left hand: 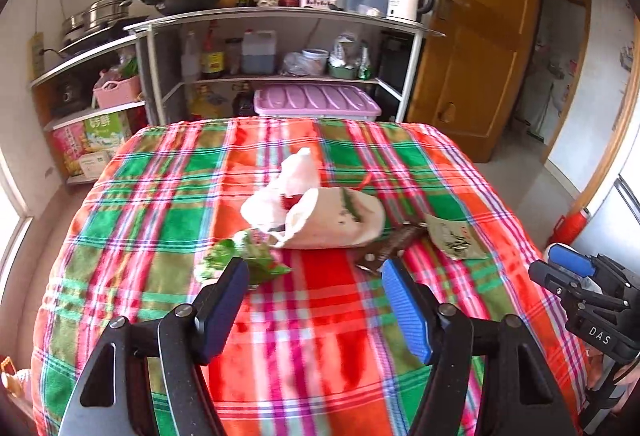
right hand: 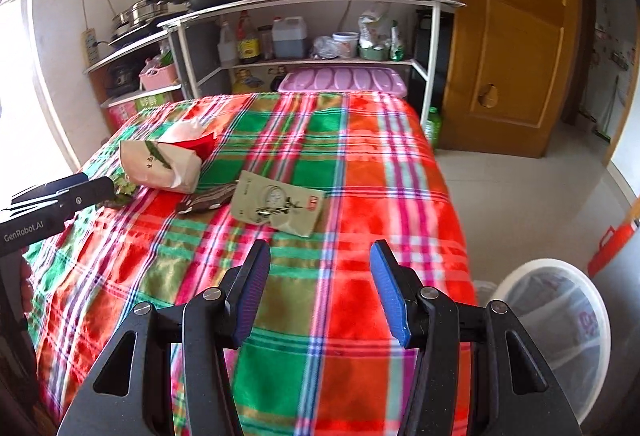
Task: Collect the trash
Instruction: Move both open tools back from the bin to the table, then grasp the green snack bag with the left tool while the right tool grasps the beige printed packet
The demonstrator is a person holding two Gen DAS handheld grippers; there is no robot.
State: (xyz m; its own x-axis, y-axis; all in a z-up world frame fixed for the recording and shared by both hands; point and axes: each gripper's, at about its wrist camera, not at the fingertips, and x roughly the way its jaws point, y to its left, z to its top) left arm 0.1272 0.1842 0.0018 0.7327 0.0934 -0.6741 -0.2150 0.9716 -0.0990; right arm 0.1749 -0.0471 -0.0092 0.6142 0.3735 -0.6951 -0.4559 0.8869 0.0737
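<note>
Trash lies on a table with a plaid cloth [left hand: 160,236]. A beige paper bag [left hand: 340,220] lies on its side with white tissue [left hand: 296,172] and something red at its mouth; it also shows in the right wrist view [right hand: 164,164]. A green crumpled wrapper [left hand: 244,260] lies in front of it, a dark brown wrapper [left hand: 392,244] and a flat beige packet [left hand: 456,236] to its right. My left gripper [left hand: 314,276] is open and empty, its left fingertip just before the green wrapper. My right gripper [right hand: 320,260] is open and empty, short of the beige packet [right hand: 280,208].
A white bin with a clear liner [right hand: 560,332] stands on the floor at the table's right front. Kitchen shelves [left hand: 280,16] with pots, bottles and a kettle stand behind the table. A wooden door [right hand: 512,36] is at the right. The right gripper's body [left hand: 588,296] shows beside the table.
</note>
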